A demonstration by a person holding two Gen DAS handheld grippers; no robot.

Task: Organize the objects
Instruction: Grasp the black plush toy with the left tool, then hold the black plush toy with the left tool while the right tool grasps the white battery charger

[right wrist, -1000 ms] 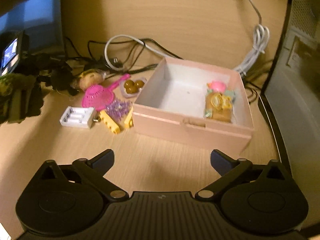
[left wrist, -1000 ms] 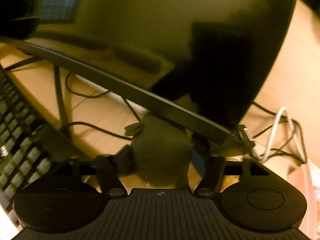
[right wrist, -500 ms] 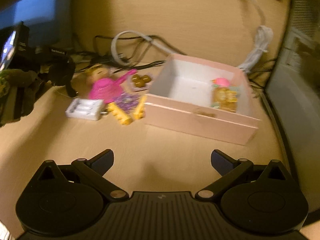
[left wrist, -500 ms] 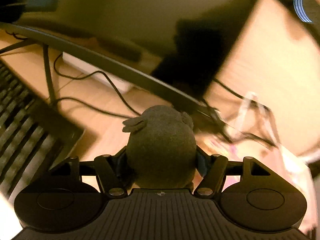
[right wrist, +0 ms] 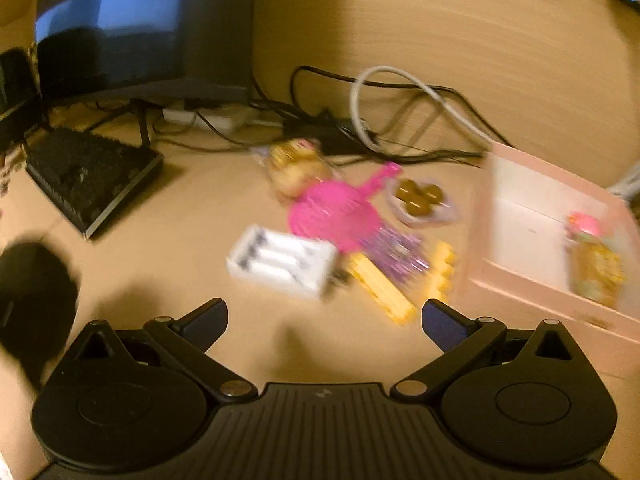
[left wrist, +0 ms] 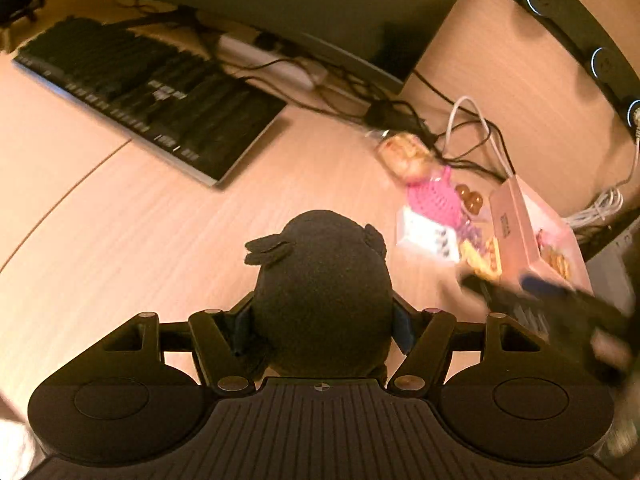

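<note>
A dark plush toy (left wrist: 320, 292) with small ears sits between the fingers of my left gripper (left wrist: 322, 322), which is shut on it above the wooden desk. The same toy shows as a dark blur at the left edge of the right wrist view (right wrist: 36, 292). My right gripper (right wrist: 324, 314) is open and empty, just short of a pile of small items: a white battery case (right wrist: 280, 260), a pink strainer (right wrist: 332, 216), yellow bricks (right wrist: 380, 288) and wrapped chocolates (right wrist: 420, 196). A pink box (right wrist: 520, 280) to the right holds snack packets (right wrist: 596, 264).
A black keyboard (left wrist: 152, 100) lies on the left of the desk under a monitor (right wrist: 140, 28). A power strip (left wrist: 272, 60) and tangled cables (right wrist: 400, 92) run along the back. A packaged doll (right wrist: 296, 164) lies behind the strainer.
My left gripper has swung out from under the monitor with the plush toy, so the keyboard and pile now show. The right gripper has shifted left from the box toward the loose items.
</note>
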